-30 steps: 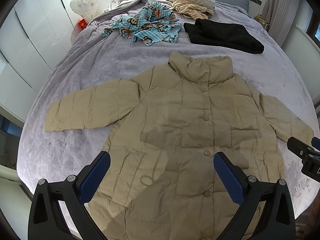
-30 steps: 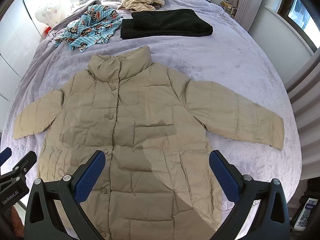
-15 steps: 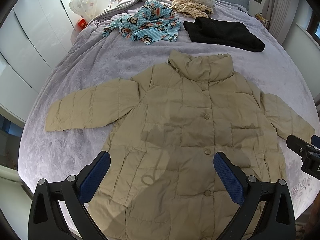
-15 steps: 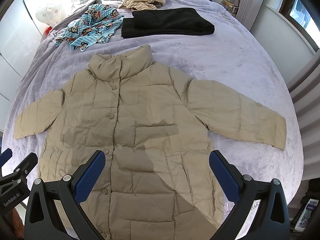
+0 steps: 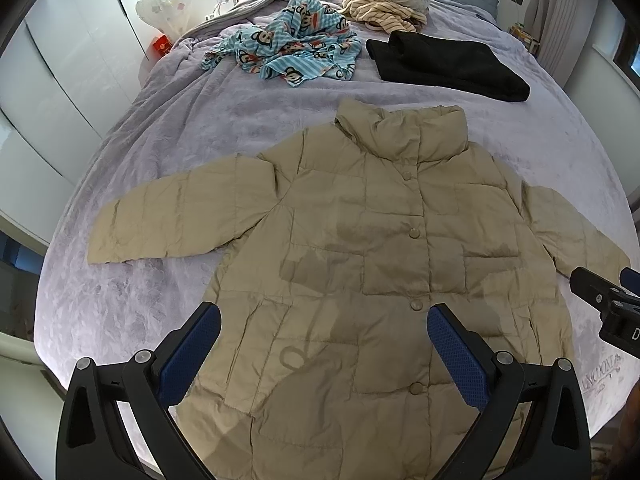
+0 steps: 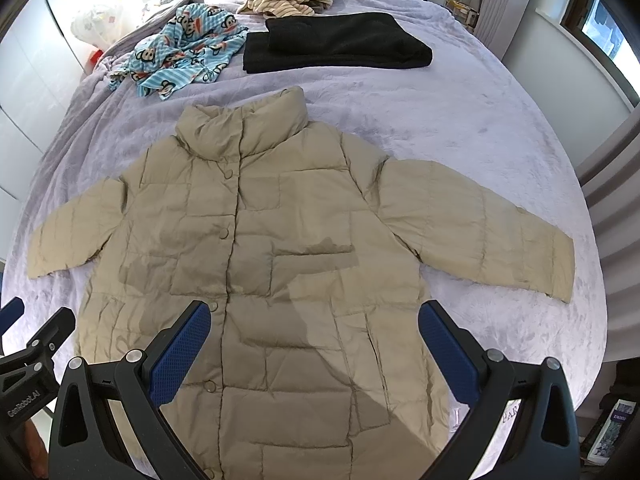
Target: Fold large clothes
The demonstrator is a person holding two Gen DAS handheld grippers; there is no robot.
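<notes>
We held the left gripper (image 5: 323, 344) and the right gripper (image 6: 314, 340) wide apart above the hem of the beige puffer jacket (image 5: 384, 248), gripping nothing. The jacket lay buttoned and face up at the bed's (image 5: 160, 152) foot edge, sleeves spread. A folded black garment (image 5: 444, 66) and monkey-print pajamas (image 5: 292, 50) lay near the headboard end.

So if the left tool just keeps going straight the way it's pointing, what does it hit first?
Most likely the beige puffer jacket: the open left tool points at its buttoned front, spread flat on the bed. Nothing shows between them, though depth is hard to judge.
</notes>
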